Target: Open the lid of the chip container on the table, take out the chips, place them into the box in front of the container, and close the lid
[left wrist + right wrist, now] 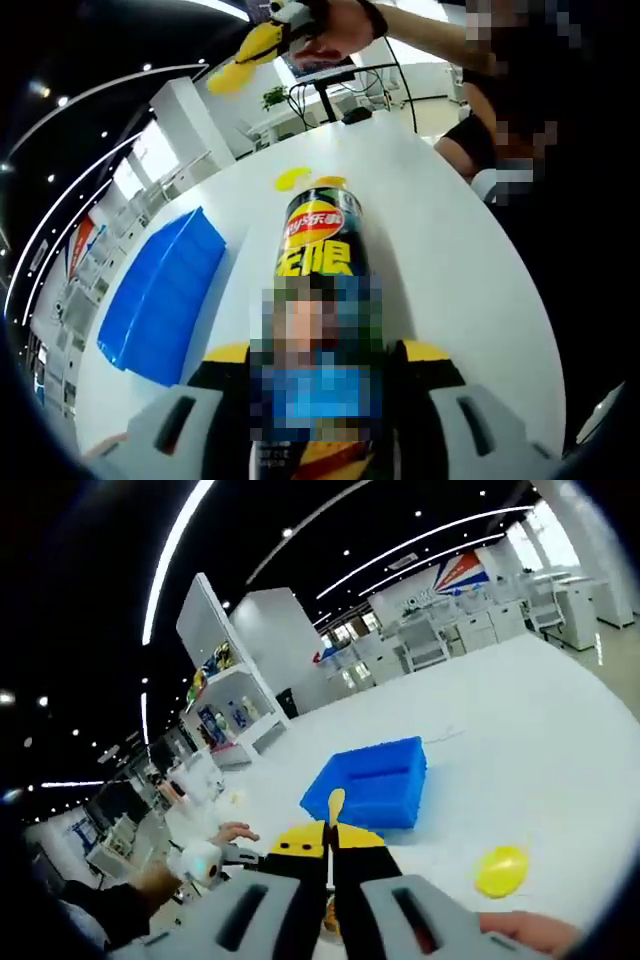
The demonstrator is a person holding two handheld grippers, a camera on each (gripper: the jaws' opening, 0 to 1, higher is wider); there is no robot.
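Jaws of the left gripper [318, 400] clamp the chip container [320, 262] upright on the counter [440, 230], while the right gripper [330, 865], closed on a chip [335, 805], should travel level and release low over the blue box [372, 780].

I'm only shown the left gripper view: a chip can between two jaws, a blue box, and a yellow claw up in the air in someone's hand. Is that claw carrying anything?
Observer: Yes. In the right gripper view, the right gripper is shut on one thin yellow chip, seen edge-on.
Operator: Where might the chip go? My chip can hides much of the table.
Observer: In that view the blue box lies on the table just beyond the jaw tips, so probably there.
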